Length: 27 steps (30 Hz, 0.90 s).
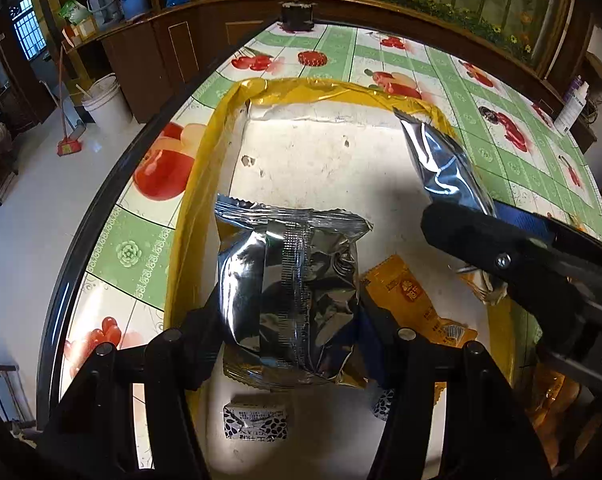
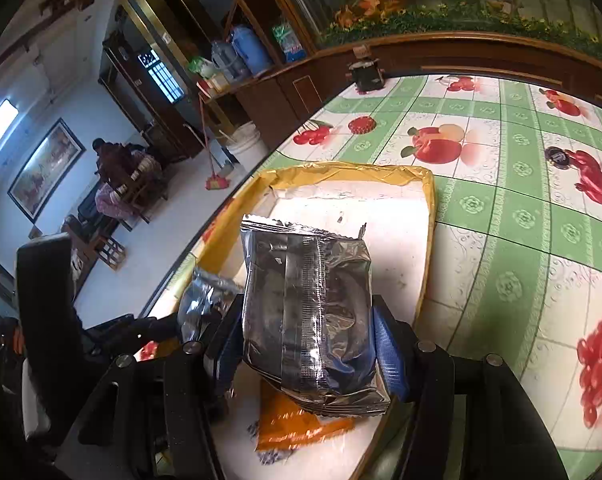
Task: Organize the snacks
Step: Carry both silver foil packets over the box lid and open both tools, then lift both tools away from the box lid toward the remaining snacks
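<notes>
Fruit-print tablecloth [image 1: 149,240] spreads under a yellow-rimmed tray [image 1: 205,168]. Over that tray, my left gripper [image 1: 289,320] clamps one silver packet [image 1: 289,284], my right gripper [image 2: 307,344] another silver pouch [image 2: 305,312]. Orange packets [image 1: 409,296] lie below.

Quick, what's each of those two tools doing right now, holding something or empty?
Left tool: closed on a crinkled silver foil snack packet.
Right tool: closed on another silver foil snack packet.
</notes>
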### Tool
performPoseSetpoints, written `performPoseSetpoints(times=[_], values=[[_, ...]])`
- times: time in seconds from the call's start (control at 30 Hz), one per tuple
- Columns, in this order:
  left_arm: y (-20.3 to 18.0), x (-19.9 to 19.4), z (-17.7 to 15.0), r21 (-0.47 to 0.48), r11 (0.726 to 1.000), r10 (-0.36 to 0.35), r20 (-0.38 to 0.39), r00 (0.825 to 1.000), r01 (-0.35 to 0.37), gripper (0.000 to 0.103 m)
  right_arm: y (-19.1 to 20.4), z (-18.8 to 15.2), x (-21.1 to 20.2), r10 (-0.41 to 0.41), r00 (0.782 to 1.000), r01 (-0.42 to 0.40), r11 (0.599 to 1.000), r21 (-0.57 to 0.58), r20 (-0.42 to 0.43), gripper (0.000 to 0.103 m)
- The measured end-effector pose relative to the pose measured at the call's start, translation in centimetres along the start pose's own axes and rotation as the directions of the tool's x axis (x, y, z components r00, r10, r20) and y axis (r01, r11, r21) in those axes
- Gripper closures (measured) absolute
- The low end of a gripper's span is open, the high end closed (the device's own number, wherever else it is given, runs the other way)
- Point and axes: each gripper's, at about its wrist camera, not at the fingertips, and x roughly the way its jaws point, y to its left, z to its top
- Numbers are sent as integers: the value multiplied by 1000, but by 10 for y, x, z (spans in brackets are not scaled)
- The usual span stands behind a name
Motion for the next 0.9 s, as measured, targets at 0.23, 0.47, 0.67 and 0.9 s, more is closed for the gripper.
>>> performPoseSetpoints(times=[0.23,0.47,0.67,0.9], values=[[-4,7,-1,23,1000,15,-18,1000,-14,45,4,7,33,-61,996,59,997,-48,-57,43],[3,2,0,-5,1000,0,-5,1000,0,41,9,7,36,-118,991,112,989,-94,-64,40],[10,-30,-4,-43,999,2,107,994,3,41,3,5,-4,-82,996,83,996,-46,14,37],[-2,-95,-23,-26,1000,12,304,952,-4,29,-8,-20,-72,-80,989,78,997,22,127,32]])
